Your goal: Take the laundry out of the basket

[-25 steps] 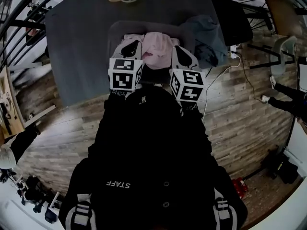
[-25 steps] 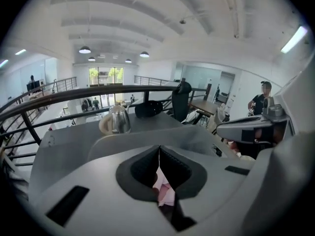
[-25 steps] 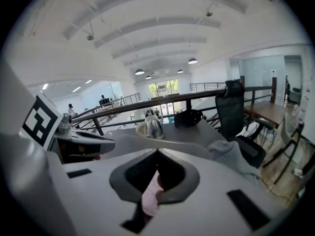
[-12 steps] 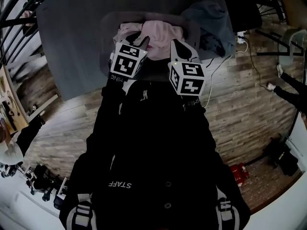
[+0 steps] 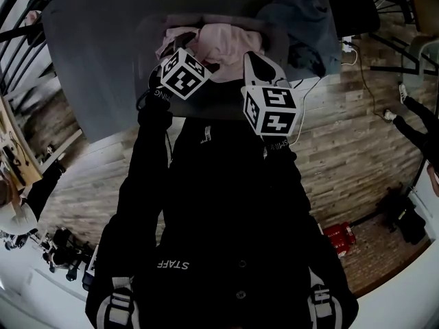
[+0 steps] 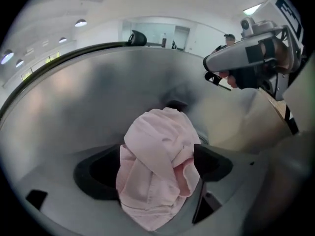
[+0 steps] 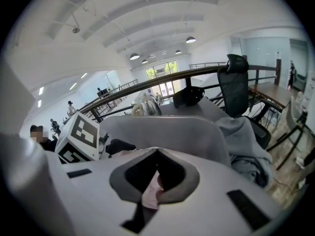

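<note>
The laundry (image 5: 226, 40) is a bundle of pale pink cloth lying in a grey basket (image 5: 212, 107). The basket stands on a dark grey surface (image 5: 96, 53), close to its near edge.

At the left, the left hand-held gripper (image 6: 157, 168) points steeply down into the basket. Its jaws have just been opening and stand wide apart. The left gripper view shows a twisted, knotted lump of the pink cloth lying between them on the basket's grey inside. The cloth brushes the right-hand jaw, but the pads do not press on it.

The right hand-held gripper (image 7: 156, 156) is tilted down over the basket's near side, just beside the pink bundle, and its jaws are closed tip to tip. In the right gripper view a bit of pink cloth shows in the gap under the closed tips. Whether it is pinched there or only lies behind them cannot be told.

To the right of the basket, a blue-grey garment (image 5: 302, 26) lies heaped against the basket's wall at the surface's right edge. Beyond it stands a black chair (image 7: 235, 82). Further right, a white cable (image 5: 312, 94) trails over the wooden floor (image 5: 343, 149).
</note>
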